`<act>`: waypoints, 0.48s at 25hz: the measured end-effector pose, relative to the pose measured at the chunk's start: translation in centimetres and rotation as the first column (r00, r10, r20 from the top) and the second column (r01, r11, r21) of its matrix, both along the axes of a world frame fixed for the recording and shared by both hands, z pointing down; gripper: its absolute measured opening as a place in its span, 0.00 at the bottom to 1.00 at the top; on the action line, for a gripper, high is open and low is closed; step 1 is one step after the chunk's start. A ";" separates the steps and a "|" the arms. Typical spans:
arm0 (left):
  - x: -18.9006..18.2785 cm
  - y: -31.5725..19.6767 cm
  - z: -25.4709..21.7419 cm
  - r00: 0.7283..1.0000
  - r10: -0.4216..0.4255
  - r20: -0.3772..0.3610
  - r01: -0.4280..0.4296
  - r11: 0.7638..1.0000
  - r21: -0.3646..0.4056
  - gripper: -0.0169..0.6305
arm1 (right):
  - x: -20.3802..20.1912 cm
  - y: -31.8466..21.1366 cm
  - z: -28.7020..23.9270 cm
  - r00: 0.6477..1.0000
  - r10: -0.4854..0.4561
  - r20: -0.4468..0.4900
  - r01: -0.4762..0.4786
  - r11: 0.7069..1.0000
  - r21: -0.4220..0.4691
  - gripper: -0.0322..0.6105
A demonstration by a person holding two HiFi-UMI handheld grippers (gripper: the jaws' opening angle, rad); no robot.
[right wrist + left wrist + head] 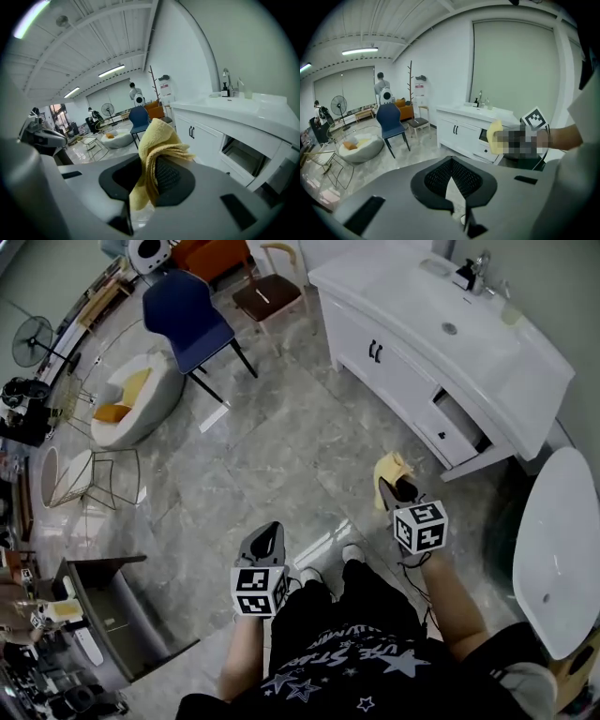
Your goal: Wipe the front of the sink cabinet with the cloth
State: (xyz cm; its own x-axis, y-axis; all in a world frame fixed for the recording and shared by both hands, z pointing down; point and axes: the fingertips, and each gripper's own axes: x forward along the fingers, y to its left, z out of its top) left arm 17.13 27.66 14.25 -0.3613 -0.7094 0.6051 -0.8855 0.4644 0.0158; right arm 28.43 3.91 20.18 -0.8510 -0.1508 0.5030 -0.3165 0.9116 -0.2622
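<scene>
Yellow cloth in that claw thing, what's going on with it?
A person stands on the floor with a gripper in each hand. The right gripper is shut on the yellow cloth and holds it up in the air, short of the white sink cabinet. The cloth is not touching the cabinet front. One cabinet drawer hangs partly open. The left gripper is shut with nothing in it.
</scene>
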 end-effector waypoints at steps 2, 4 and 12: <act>-1.5 -1.3 0.0 1.000 0.014 0.008 -0.014 1.000 -0.009 0.05 | -0.2 -1.4 0.3 1.000 0.031 -0.007 -0.031 1.000 -0.007 0.18; -3.1 -2.9 -0.3 1.000 0.017 0.002 -0.017 1.000 0.000 0.05 | -0.4 -2.7 0.8 0.998 0.062 -0.017 -0.062 0.998 -0.008 0.18; -13.2 -9.6 -0.4 0.990 0.141 0.007 -0.141 0.989 0.050 0.05 | -4.3 -7.3 0.6 0.975 0.215 -0.052 -0.213 0.976 0.037 0.18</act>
